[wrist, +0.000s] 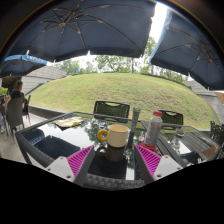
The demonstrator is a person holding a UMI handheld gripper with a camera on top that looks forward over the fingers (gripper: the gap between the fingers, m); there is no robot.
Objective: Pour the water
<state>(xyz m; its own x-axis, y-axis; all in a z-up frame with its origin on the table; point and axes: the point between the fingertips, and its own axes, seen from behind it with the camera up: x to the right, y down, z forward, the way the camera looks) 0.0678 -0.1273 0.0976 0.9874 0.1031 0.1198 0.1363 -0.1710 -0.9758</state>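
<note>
Gripper (113, 158) fingers spread apart, we see; cup (118, 135) stands just ahead between them on the bench (60, 140), bottle (153, 129) right of the cup, umbrellas (90, 25) above it

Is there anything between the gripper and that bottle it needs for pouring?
Nothing visible blocks it. The gripper is open, with a cup just ahead between its fingers. The bottle stands beyond the right finger, beside the cup, with open table before it.

Bright daylight beyond, shaded dim foreground, strong fisheye bending.
</note>
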